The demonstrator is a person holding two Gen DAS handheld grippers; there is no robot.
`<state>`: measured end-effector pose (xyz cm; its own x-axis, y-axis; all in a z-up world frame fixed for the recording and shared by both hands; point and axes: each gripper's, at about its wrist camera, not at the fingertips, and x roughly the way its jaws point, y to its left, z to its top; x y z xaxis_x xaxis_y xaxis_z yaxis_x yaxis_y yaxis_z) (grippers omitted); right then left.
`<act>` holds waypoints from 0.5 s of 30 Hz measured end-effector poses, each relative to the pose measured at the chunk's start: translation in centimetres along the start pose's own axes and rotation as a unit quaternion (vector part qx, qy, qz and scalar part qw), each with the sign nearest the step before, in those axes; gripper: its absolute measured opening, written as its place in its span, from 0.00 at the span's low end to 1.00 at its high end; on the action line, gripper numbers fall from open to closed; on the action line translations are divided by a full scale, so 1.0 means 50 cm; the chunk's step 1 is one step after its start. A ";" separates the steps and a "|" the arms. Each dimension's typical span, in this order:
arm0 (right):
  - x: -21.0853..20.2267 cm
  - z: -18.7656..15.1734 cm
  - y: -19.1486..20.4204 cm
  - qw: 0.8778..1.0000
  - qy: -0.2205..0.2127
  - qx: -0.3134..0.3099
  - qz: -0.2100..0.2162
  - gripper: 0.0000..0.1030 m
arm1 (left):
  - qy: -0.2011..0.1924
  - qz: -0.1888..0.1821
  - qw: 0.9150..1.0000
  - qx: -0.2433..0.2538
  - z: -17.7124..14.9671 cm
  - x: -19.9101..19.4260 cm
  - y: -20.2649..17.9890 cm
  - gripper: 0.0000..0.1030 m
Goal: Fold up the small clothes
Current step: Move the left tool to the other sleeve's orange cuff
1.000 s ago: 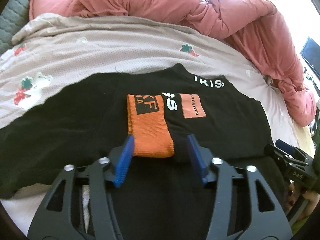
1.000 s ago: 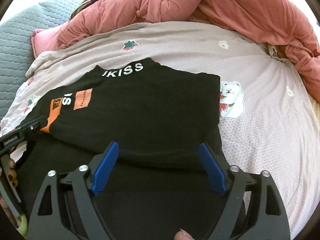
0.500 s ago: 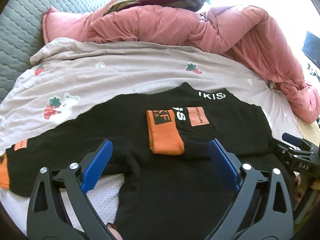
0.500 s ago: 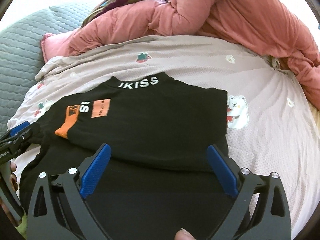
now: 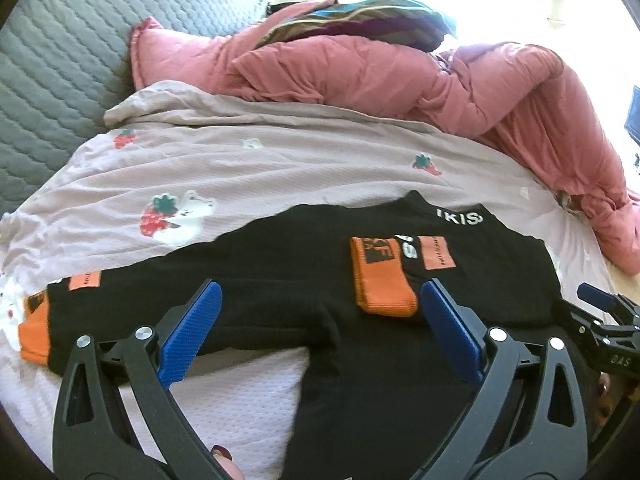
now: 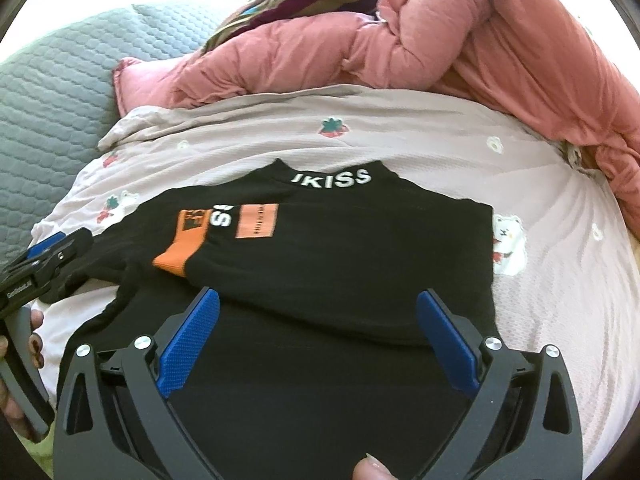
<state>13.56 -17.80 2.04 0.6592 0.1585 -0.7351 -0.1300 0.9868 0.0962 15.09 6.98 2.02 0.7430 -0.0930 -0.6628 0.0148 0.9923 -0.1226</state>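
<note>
A black long-sleeved top (image 5: 288, 280) with white collar lettering lies on the bed sheet (image 5: 248, 168). Its right sleeve is folded across the body, the orange cuff (image 5: 384, 284) lying on the chest. The left sleeve stretches out to the left, its orange cuff (image 5: 36, 328) on the sheet. My left gripper (image 5: 320, 332) is open and empty above the top's left side. My right gripper (image 6: 316, 340) is open and empty above the top (image 6: 340, 264), over the lower body; the folded cuff (image 6: 180, 250) lies to its left.
A pink duvet (image 5: 400, 68) is bunched along the back and right of the bed, with striped fabric (image 5: 360, 20) behind it. A grey quilted headboard (image 5: 52, 60) stands at the left. The sheet (image 6: 560, 240) lies bare right of the top.
My left gripper has opened, let go of the right sleeve's cuff and drawn back and left. My right gripper has opened a little wider and also drawn back.
</note>
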 end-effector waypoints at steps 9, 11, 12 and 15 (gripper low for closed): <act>-0.003 0.003 0.067 0.999 -0.002 -0.030 0.023 0.96 | -0.002 0.028 0.999 -0.037 -0.005 -0.013 0.066 0.91; -0.001 0.005 0.081 0.999 -0.002 -0.035 0.027 0.96 | 0.000 0.040 0.998 -0.049 -0.007 -0.014 0.085 0.91; 0.000 0.006 0.087 0.999 -0.001 -0.037 0.029 0.96 | 0.000 0.045 0.998 -0.054 -0.009 -0.016 0.093 0.91; 0.004 0.012 0.116 0.998 -0.002 -0.050 0.037 0.96 | -0.003 0.054 0.997 -0.063 -0.010 -0.022 0.111 0.91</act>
<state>13.37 -12.00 2.85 0.6478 0.2310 -0.7259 -0.2515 0.9643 0.0825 14.04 12.55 1.70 0.7402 0.0138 -0.6722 -0.1490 0.9783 -0.1439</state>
